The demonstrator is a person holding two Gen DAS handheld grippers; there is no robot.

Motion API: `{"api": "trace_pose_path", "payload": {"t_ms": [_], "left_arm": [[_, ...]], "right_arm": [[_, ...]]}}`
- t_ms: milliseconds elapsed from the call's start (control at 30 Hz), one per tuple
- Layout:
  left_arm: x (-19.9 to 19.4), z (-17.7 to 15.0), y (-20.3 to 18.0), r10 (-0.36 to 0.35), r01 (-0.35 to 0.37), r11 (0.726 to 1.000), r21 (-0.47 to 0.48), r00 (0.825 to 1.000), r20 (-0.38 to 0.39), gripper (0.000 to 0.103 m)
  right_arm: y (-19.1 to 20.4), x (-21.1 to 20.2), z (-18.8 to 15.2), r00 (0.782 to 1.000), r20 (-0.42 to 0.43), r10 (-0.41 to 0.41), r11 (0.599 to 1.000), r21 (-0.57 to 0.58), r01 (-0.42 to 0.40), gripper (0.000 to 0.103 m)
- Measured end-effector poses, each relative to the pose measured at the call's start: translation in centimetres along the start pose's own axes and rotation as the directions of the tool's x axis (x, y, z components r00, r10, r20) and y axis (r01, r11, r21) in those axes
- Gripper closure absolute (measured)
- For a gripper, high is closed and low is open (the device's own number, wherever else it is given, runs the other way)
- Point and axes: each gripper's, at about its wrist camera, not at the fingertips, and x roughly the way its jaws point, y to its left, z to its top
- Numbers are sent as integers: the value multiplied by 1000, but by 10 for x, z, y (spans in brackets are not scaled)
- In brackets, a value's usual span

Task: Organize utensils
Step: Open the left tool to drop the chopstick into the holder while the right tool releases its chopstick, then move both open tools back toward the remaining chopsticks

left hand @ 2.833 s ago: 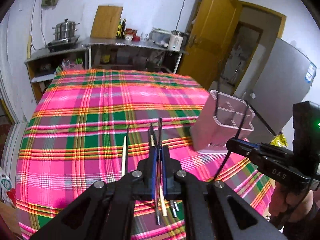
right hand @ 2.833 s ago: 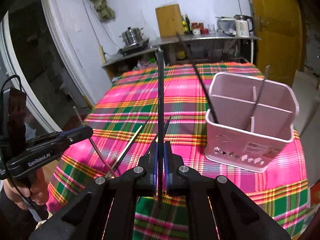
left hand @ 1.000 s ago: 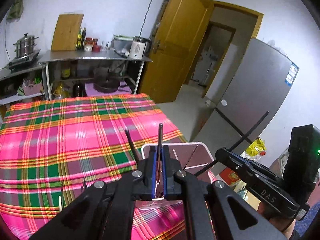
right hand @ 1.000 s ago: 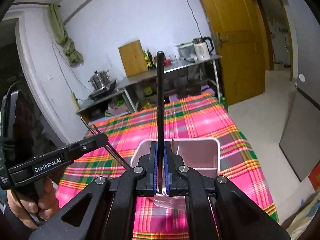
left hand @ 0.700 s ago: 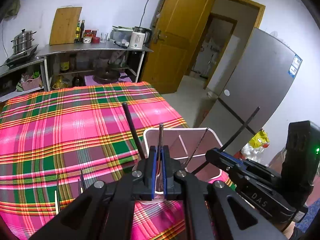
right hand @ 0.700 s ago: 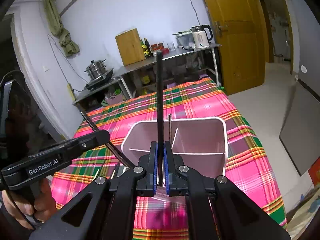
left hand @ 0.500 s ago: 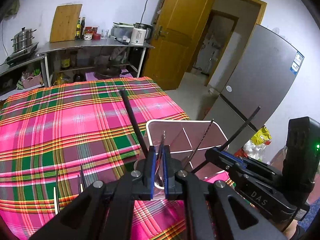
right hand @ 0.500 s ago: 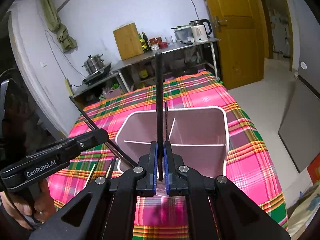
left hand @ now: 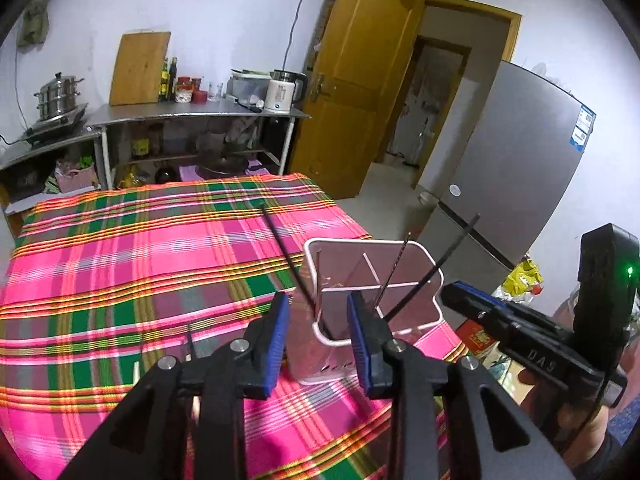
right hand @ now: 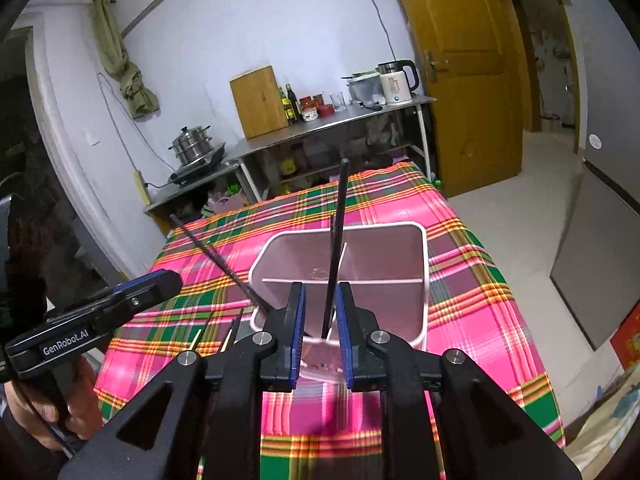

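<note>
Because the black arms of each tool fill the bottom of both pictures, the near part of the table (left hand: 120, 248) and the foot of the pink holder (left hand: 434, 280) are hidden. On the left of the left wrist view, a few thin sticks (left hand: 190, 344) lie on the checked cloth, mostly covered by the tool, so I cannot tell what they are. Next comes the left gripper (left hand: 318, 334), whose blue jaws are opening with nothing between them; a long black chopstick (left hand: 282, 246) leans out of the holder just past them. The holder is pale pink with a white rim, rounded corners and thin white walls that split it into boxes. It stands near the right edge of the table, close to the front. More thin sticks lean in its right side, and I cannot make out their lower ends. Far right, the right gripper (left hand: 452, 292) pokes in, held by a hand that is partly cut off. In the right wrist view, the left gripper (right hand: 168, 280) shows at the left edge, then two light sticks (right hand: 230, 334) on the cloth. The right gripper (right hand: 320, 336) is opening too, and a black chopstick (right hand: 334, 248) stands between its jaws without touching them, its bottom end down in the holder (right hand: 424, 280). Past the holder, the cloth ends and open floor runs to the yellow door (right hand: 464, 72).
</note>
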Motion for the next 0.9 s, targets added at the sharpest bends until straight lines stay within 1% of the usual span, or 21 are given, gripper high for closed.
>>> {"api": "trace_pose_path", "payload": {"t_ms": [133, 233, 433, 633, 800, 900], "left_arm": [[-19, -18, 10, 30, -30, 999, -10, 999, 14, 69], [-28, -34, 23, 51, -51, 998, -28, 999, 12, 69], [-38, -74, 51, 102, -104, 992, -72, 994, -30, 69], [-37, -109, 79, 161, -171, 979, -109, 982, -95, 70], [-29, -122, 93, 181, -198, 972, -129, 975, -132, 73], [-18, -126, 101, 179, -200, 970, -135, 972, -155, 74]], "right_arm": [[6, -11, -11, 1000, 4, 7, 1000, -14, -7, 87], [12, -13, -22, 1000, -13, 17, 1000, -26, -17, 87], [26, 0, -49, 992, -103, 72, 996, -36, -77, 87], [46, 18, -73, 977, -182, 107, 991, -63, -120, 87], [60, 33, -86, 964, -228, 133, 985, -75, -154, 87], [66, 45, -91, 956, -256, 144, 983, -75, -168, 87]]}}
